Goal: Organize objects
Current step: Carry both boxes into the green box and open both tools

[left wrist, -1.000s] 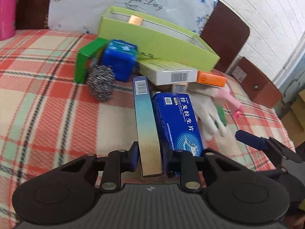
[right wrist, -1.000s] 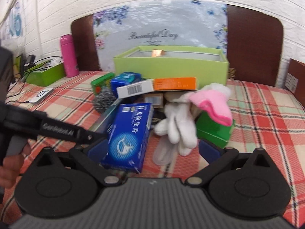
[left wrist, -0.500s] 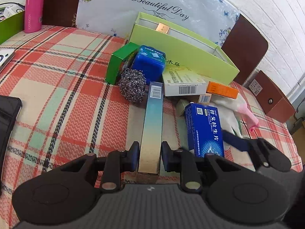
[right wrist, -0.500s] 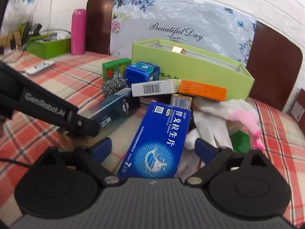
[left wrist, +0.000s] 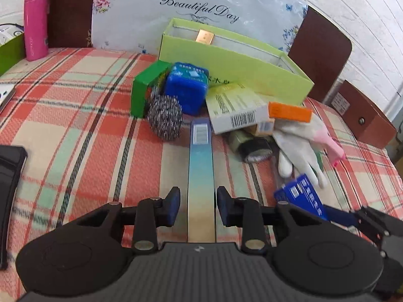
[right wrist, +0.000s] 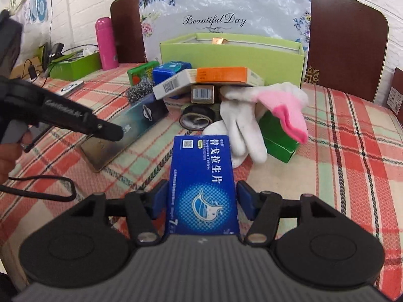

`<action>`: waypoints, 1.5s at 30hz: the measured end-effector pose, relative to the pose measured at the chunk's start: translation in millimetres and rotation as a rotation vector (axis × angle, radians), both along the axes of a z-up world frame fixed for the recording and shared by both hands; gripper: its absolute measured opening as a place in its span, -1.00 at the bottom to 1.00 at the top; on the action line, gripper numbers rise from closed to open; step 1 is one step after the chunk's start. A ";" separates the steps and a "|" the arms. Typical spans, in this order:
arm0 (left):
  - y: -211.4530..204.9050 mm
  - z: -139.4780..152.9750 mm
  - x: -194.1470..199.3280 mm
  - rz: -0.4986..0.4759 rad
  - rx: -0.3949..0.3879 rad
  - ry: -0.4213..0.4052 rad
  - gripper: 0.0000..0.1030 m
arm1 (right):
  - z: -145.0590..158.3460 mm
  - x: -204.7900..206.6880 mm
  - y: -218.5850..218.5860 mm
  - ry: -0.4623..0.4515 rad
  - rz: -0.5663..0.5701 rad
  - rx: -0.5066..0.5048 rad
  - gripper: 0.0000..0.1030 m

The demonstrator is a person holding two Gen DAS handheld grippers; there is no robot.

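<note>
1. The left hand-held gripper (left wrist: pixel 198 207) has a long, narrow blue-to-gold box (left wrist: pixel 200 176) between its pads. A thin gap shows on each side, so the pads are just beside the box and whether they grip it cannot be told. The box runs forward across the plaid counter (left wrist: pixel 75 125).
2. The right hand-held gripper (right wrist: pixel 202 198) has a blue medicine box (right wrist: pixel 202 183) between its pads, filling the gap. Firm contact cannot be told.
3. Beyond the long box's far end lie a steel scouring ball (left wrist: pixel 165 120), a small green box (left wrist: pixel 143 93), a blue tub (left wrist: pixel 187 89) and a white barcoded box (left wrist: pixel 236 112) with an orange box (left wrist: pixel 289 112) beside it.
4. To the right are a roll of dark tape (left wrist: pixel 254 146) and a white glove with a pink cuff (left wrist: pixel 302 146).
5. Behind the pile stands an open lime-green box (left wrist: pixel 234 63); a small gold tag shows at its far rim, and its contents are hidden.
6. A pink bottle (left wrist: pixel 36 20) stands far left.
</note>
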State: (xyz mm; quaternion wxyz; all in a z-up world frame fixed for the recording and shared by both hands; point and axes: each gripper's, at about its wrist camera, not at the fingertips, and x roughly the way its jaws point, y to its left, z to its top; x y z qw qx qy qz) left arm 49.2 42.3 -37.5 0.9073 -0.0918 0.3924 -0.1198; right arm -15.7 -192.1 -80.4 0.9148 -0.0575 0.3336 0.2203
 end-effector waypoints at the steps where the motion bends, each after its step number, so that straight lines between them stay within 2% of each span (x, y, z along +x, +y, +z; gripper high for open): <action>1: -1.5 0.2 3.9 -0.003 0.002 0.002 -0.36 | -0.2 0.2 1.7 -0.005 -0.002 -0.001 0.15; 8: -11.4 -2.6 14.0 -0.019 0.037 0.019 -0.36 | -2.4 -0.4 12.3 -0.012 -0.003 -0.049 0.16; 12: -13.1 -8.1 19.0 -0.028 0.046 0.047 -0.36 | -4.8 1.5 9.2 0.022 -0.016 -0.054 0.16; 18: -13.2 -10.7 15.7 -0.027 0.052 0.035 -0.36 | -8.0 2.5 6.4 0.031 -0.029 -0.046 0.16; 19: -13.2 -10.3 15.4 -0.034 0.054 0.037 -0.39 | -8.7 2.5 6.9 0.025 -0.025 -0.045 0.15; 20: -13.3 -9.7 14.6 -0.043 0.055 0.037 -0.55 | -9.0 2.4 7.1 0.021 -0.019 -0.043 0.08; 24: -12.0 -2.8 3.7 -0.049 0.074 0.025 -0.57 | -2.0 -1.7 6.1 0.000 0.010 0.008 0.08; 28: -5.3 16.5 -10.2 -0.066 0.051 -0.023 -0.57 | 18.2 -5.7 -1.5 -0.043 0.030 0.101 0.08; 34: -6.1 60.7 -14.6 -0.094 0.002 -0.159 -0.57 | 52.1 11.8 -14.3 -0.101 0.021 0.188 0.08; 40: -26.5 100.7 16.7 -0.116 -0.023 -0.266 -0.57 | 84.0 54.9 -26.2 -0.163 -0.039 0.229 0.08; 45: -49.5 124.4 59.3 -0.142 -0.071 -0.294 -0.57 | 99.2 99.5 -29.5 -0.213 -0.097 0.223 0.08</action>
